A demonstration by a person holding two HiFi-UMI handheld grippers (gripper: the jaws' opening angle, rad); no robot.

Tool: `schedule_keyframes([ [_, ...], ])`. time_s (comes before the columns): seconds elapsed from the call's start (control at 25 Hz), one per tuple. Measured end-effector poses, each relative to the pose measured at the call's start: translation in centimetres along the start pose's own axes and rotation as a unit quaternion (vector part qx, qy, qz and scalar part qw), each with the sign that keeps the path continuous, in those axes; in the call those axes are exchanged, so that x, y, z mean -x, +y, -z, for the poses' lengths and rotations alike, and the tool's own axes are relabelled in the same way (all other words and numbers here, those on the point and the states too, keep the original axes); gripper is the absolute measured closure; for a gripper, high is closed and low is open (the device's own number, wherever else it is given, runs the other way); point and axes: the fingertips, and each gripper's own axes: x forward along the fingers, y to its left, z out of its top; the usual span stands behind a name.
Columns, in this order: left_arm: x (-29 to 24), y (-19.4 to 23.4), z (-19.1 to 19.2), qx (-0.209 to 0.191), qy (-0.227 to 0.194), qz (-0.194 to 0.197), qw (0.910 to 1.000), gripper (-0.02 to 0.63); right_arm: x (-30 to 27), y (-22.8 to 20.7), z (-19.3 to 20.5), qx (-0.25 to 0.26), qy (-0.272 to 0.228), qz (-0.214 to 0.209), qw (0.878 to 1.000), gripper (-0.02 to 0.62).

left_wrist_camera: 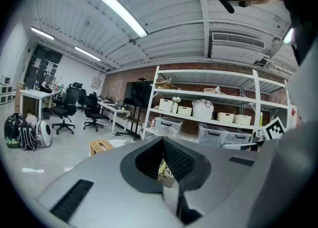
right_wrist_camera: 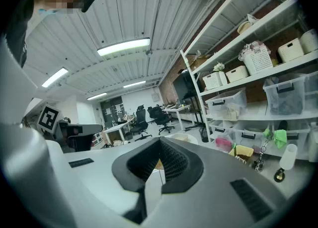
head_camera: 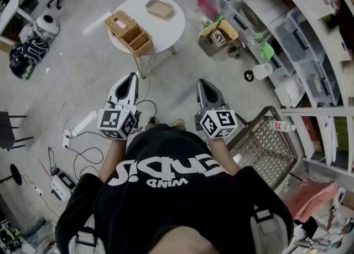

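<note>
The left tool (head_camera: 128, 81) and right tool (head_camera: 203, 87) are both closed and empty, so they just wait side by side. The wooden boxes (head_camera: 129, 31) sit on the round worktop's (head_camera: 171, 26) left edge, well apart from them.

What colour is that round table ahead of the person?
The round table is white; the head view shows it best.

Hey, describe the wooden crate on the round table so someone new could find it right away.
Find the round white table standing on the grey floor. The wooden crate sits at its left edge. It is tall and divided into open compartments, unlike the flat tan tray near the far edge.
</note>
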Motion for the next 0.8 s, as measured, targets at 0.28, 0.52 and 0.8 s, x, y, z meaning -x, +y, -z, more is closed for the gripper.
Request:
schedule_keyframes([
  [0.28,-0.7,0.7,-0.2,-0.002,-0.001,0.012,0.9999,0.606,-1.0,0.7,-0.1,-0.001,-0.008,0.003,1.0,0.598],
  [0.52,-0.9,2.4,0.2,-0.01,0.004,0.031,0.9995,0.607,-1.9,1.8,0.4,0.001,-0.017,0.017,1.0,0.597],
  [0.8,-2.8,5.0,0.0,-0.009,0.0,0.045,0.999,0.607,-3.5,2.2,0.5,-0.006,-0.024,0.035,0.999,0.598],
])
